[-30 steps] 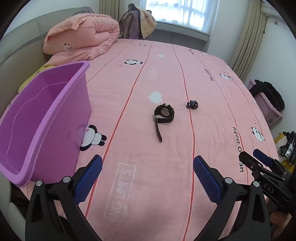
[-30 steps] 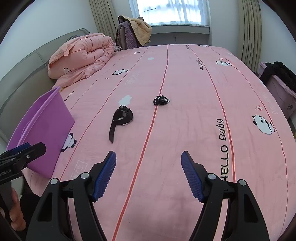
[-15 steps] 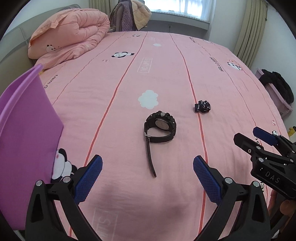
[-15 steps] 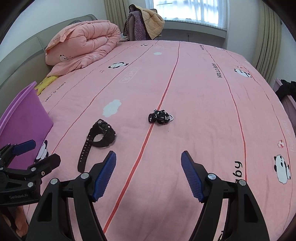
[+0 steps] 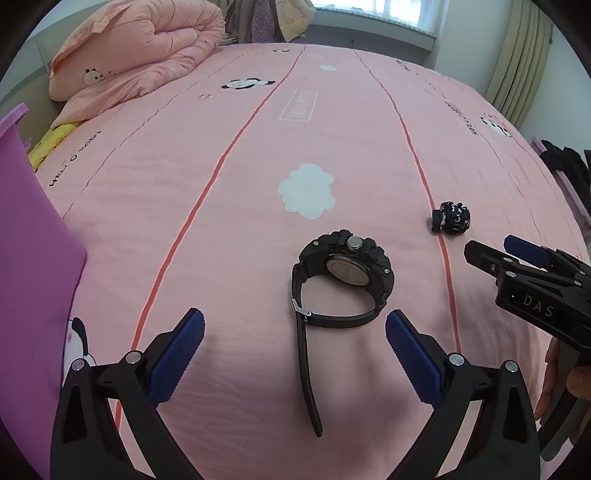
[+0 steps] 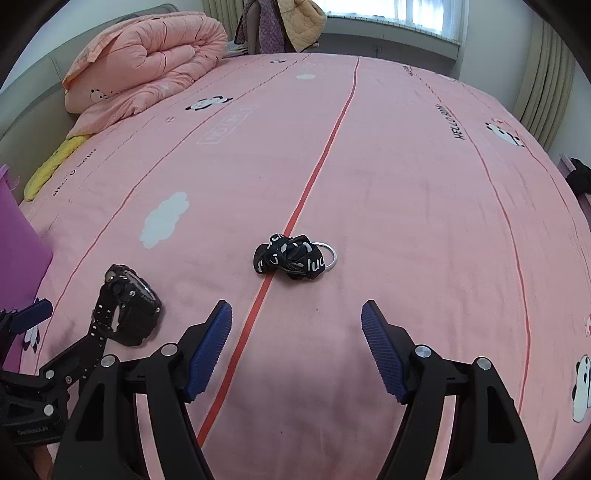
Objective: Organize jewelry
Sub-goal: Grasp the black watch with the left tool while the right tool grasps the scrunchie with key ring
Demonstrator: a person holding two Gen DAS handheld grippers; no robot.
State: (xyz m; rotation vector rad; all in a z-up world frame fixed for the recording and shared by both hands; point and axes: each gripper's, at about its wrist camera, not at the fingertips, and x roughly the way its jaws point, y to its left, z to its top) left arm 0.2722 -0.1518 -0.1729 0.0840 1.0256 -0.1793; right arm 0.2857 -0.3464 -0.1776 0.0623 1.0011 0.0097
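The purple plastic bin [image 5: 33, 266] is showing only as a slab of wall at the left edge in both views; its inside and rim are cut off. The dial of the black chunky wristwatch [image 5: 345, 275] is too small to read, & in the right wrist view the left gripper's finger is covering part of its strap. The crumpled black strap w/ white lettering and a silver ring [image 6: 293, 256] is bunched up, so the lettering is only partly legible. A hand [image 5: 561, 384] is peeking in at the right edge, mostly hidden behind the right gripper's body.

The left gripper [image 5: 293, 341] is hanging w/ jaws wide apart, nothing between the blue pads; the watch is lying just ahead of them, its loose strap end trailing back between the fingers. The right gripper [image 6: 297, 338] is likewise gaping wide & holding nothing, the black strap lying ahead of it on a red stripe, apart from the pads. Watch & strap are sitting near each other, mid-bed.

Everything is resting on a pink bedsheet [image 5: 236, 206] w/ red stripes, pandas, white clouds & printed words. A folded peach quilt [image 6: 147, 62] is sitting at the far left corner, a yellow cloth [image 6: 55, 162] below it. Clothes are draping a chair [image 6: 280, 26] by the window, beige curtains [image 5: 517, 62] at right.
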